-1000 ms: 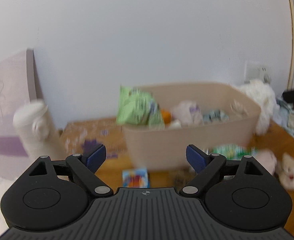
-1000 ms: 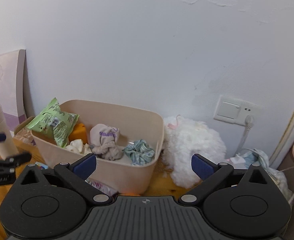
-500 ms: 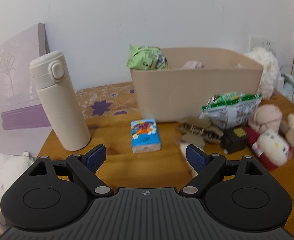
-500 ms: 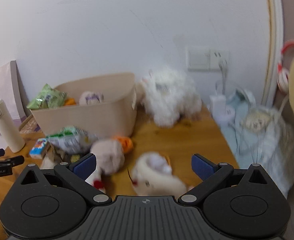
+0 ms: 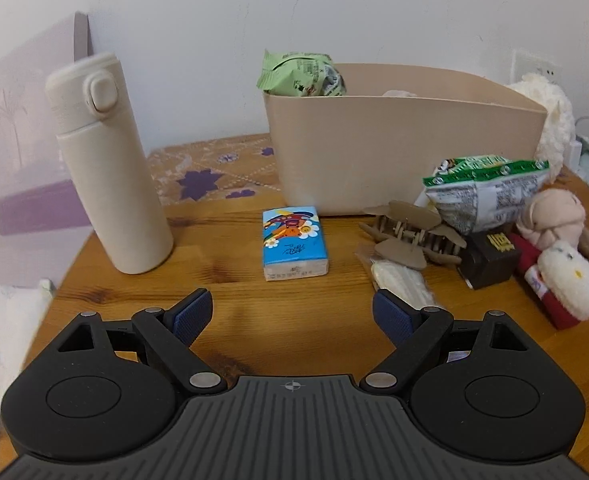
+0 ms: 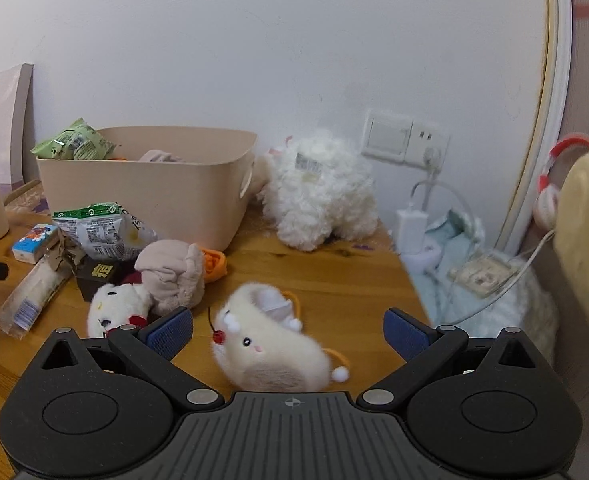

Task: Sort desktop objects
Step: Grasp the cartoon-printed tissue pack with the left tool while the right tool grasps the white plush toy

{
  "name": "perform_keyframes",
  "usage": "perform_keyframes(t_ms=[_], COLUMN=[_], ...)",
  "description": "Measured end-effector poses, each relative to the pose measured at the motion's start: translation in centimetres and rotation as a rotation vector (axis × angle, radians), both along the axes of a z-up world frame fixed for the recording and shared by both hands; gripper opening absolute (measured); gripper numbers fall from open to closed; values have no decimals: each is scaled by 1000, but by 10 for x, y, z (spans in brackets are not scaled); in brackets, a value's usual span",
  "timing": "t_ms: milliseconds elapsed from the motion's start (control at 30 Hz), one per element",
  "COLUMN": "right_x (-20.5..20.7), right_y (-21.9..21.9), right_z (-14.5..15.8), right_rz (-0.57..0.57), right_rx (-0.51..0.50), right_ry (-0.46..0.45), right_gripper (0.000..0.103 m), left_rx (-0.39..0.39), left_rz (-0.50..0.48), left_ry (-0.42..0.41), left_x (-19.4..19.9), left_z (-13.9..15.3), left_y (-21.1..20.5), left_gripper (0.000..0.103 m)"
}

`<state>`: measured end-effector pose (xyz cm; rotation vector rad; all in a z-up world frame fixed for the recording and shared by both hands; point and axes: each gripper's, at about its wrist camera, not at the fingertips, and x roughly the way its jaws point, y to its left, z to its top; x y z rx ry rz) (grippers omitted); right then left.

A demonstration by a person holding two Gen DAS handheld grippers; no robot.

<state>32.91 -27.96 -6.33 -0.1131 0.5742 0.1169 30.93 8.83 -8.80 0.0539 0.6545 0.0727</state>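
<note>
A beige bin stands at the back of the wooden table, with a green snack bag and other items in it. My left gripper is open and empty, low over the table, in front of a blue tissue pack. My right gripper is open, and a cream plush toy lies between its fingers, untouched. A green-and-white snack bag, a brown hair claw, a dark box and small plush toys lie in front of the bin.
A cream thermos bottle stands left of the tissue pack. A purple board leans on the wall. A large fluffy white plush sits right of the bin. The table's right edge drops to cables and cloth.
Both grippers have dropped from facing the bin and wall to low over the table. The right one swung right and closed in on the cream plush toy. Both stayed open.
</note>
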Motion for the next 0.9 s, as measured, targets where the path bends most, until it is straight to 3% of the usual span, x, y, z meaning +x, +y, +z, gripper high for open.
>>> perform_keyframes(t_ms=[233, 533, 700, 833, 900], right_x=[23, 40, 47, 50, 49], right_y=[13, 26, 31, 30, 28], right_z=[-26, -43, -48, -52, -51], right_rz=[13, 38, 47, 53, 55], right_rx=[-84, -128, -157, -133, -119], right_ry=[50, 66, 85, 102, 108], right_gripper=[103, 102, 91, 82, 77], left_rx=[12, -53, -15, -61, -67], left_rz=[11, 45, 40, 48, 47], left_ry=[19, 28, -8, -4, -12], left_x=[26, 65, 78, 82, 81], left_z=[-12, -31, -34, -35, -34], left_y=[3, 15, 11, 17, 18], left_gripper=[89, 89, 89, 87, 73])
